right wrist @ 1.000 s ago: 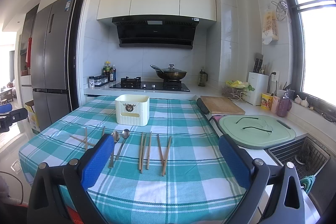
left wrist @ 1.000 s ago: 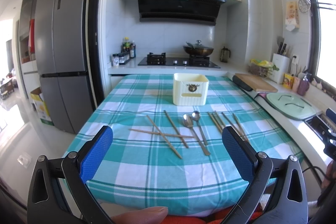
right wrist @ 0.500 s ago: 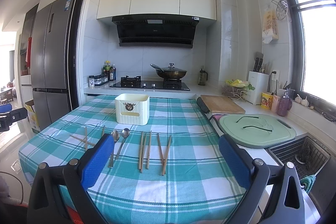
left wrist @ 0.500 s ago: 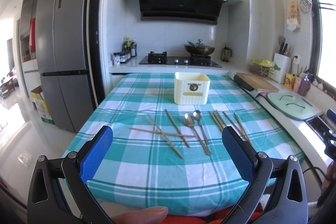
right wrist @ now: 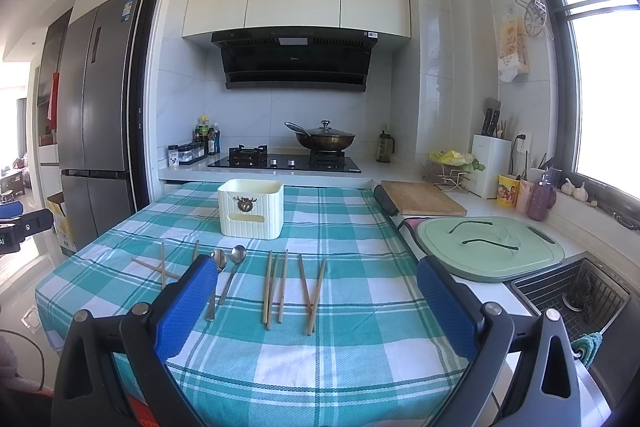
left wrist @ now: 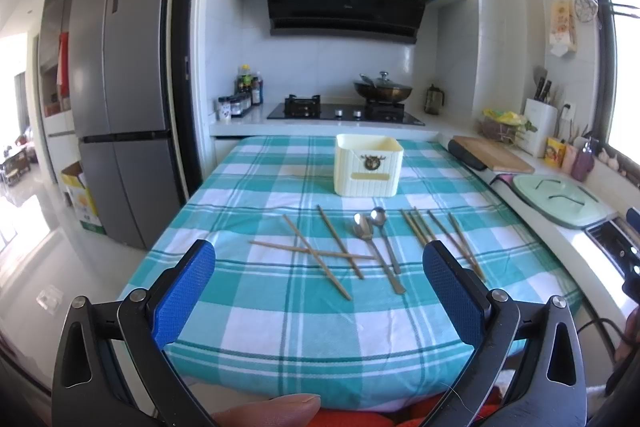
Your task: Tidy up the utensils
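A cream utensil holder [left wrist: 368, 171] [right wrist: 251, 209] stands upright at the middle of a table with a teal checked cloth [left wrist: 280, 311] [right wrist: 352, 339]. In front of it lie two metal spoons [left wrist: 374, 239] [right wrist: 232, 267], crossed wooden chopsticks [left wrist: 320, 251] [right wrist: 162, 267] to their left and several more chopsticks [left wrist: 444, 235] [right wrist: 292, 287] to their right. My left gripper [left wrist: 320, 291] hangs open over the table's near edge, nothing between its blue pads. My right gripper [right wrist: 316, 311] is open too, short of the right-hand chopsticks.
A counter with a stove [right wrist: 286, 161], a wok [right wrist: 324, 139] and bottles [right wrist: 206, 141] lies behind the table. To the right are a cutting board [right wrist: 424, 197], a green lid [right wrist: 488, 247] and a sink [right wrist: 576, 295]. A fridge [left wrist: 124, 87] stands left. A fingertip [left wrist: 272, 409] shows below.
Both grippers have drifted slightly forward toward the table and stay open. Nothing on the table has moved.
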The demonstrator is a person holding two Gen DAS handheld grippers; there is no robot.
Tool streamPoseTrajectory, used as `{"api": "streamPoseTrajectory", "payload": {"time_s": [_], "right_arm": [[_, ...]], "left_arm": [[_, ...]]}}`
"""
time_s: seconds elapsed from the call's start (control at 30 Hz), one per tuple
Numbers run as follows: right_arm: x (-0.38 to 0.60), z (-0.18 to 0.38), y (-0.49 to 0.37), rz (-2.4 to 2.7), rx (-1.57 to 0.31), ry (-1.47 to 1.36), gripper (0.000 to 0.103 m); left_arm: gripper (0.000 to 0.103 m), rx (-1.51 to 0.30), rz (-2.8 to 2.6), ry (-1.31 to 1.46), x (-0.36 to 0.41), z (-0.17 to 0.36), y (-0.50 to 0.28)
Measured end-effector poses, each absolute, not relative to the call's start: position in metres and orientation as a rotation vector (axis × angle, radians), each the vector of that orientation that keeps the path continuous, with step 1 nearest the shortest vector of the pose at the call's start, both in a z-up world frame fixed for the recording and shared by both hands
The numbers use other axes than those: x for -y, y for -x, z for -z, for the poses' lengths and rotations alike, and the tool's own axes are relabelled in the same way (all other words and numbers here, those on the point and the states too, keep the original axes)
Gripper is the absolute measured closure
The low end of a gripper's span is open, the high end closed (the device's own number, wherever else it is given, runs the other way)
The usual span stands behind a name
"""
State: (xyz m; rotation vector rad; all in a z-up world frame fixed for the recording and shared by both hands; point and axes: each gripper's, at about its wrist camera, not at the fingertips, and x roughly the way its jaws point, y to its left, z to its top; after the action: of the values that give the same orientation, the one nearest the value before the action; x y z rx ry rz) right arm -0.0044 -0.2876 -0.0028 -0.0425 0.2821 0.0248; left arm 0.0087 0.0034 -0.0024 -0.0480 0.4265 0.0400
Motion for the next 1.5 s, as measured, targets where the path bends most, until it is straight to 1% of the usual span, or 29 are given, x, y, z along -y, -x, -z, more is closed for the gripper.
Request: {"api": "streamPoseTrajectory", "payload": {"time_s": [1.5], "right_arm": [[0.2895, 0.0028, 0.0024, -0.026, -0.289, 0.036, 0.001]], "left_arm": [[0.000, -0.433, -0.047, 0.037, -0.0039, 0.0036, -0.0121]]}}
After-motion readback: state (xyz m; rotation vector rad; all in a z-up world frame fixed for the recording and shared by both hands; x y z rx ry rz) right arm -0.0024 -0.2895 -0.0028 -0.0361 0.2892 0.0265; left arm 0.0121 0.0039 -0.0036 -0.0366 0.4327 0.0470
